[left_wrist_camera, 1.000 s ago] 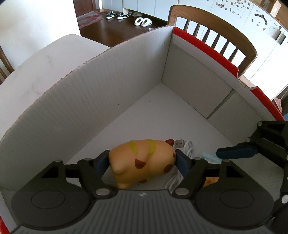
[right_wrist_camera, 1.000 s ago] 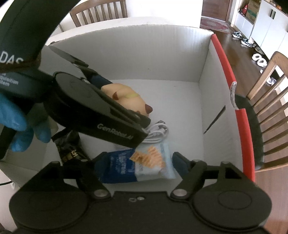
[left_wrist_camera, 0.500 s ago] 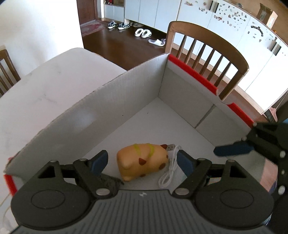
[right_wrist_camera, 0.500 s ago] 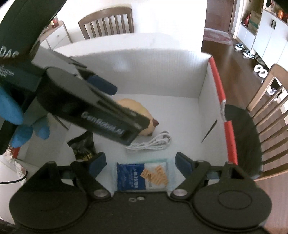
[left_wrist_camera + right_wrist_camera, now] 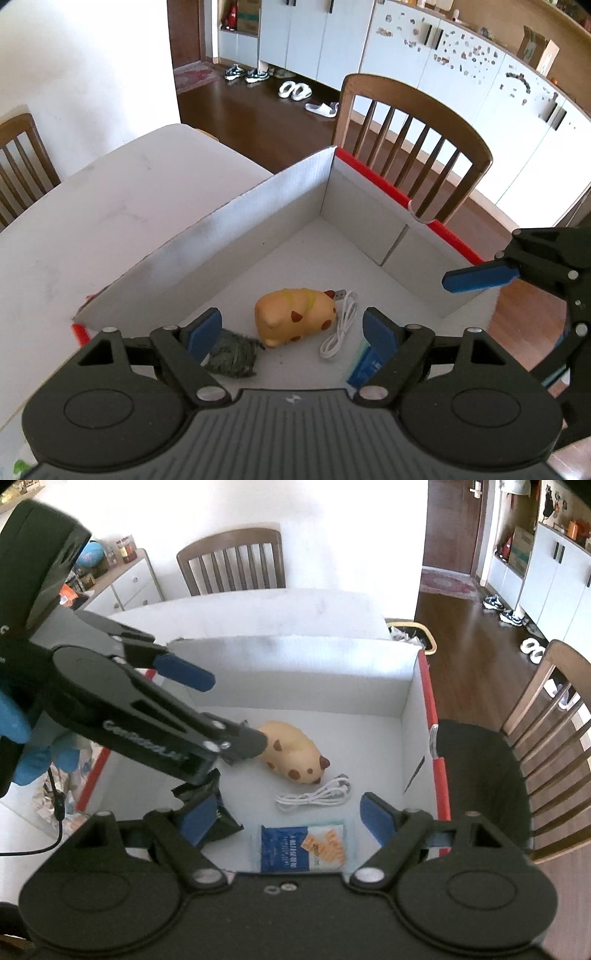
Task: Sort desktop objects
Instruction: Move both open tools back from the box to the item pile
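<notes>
White cardboard box (image 5: 258, 206) with red-edged rims sits on the desk (image 5: 110, 206). Both tools hang above it, tilted steeply down. The left tool (image 5: 291, 330) has just been opening, its jaws apart and empty; the right tool (image 5: 288, 816) likewise, nothing between its pads. On the box floor lie one spotted orange toy (image 5: 295, 315), one coiled white cable (image 5: 341, 325), one dark wrapper (image 5: 232, 356) and one blue packet (image 5: 303, 847). Much of the floor beyond them is bare.
</notes>
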A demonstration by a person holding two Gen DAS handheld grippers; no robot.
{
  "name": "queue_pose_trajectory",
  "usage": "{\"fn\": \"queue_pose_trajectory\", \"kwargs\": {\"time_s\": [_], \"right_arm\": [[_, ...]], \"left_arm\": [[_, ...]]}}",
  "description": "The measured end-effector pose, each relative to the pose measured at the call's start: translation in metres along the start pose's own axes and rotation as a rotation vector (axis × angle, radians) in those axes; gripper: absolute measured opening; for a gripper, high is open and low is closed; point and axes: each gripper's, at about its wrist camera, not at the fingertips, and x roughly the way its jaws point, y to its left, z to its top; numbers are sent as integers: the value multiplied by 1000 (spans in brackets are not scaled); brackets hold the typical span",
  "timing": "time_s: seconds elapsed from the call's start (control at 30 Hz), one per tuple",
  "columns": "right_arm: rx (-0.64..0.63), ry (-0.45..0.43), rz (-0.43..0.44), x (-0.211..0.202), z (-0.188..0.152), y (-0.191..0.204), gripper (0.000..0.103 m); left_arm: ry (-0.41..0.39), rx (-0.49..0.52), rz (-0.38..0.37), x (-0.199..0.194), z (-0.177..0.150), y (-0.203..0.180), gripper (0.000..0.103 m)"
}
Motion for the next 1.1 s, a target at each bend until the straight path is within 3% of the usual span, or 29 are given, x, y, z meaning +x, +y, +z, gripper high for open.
{"fn": "queue_pose_trajectory", "kwargs": {"time_s": [0.27, 0.57, 1.1], "right_arm": [[10, -42, 3, -28, -1, 8, 88], [29, -64, -16, -31, -6, 16, 88], [46, -105, -24, -39, -15, 43, 92]], "left_arm": [[-33, -11, -37, -29, -13, 2, 83], [-63, -31, -78, -57, -41, 7, 83], [-99, -53, -80, -88, -86, 16, 85]]}}
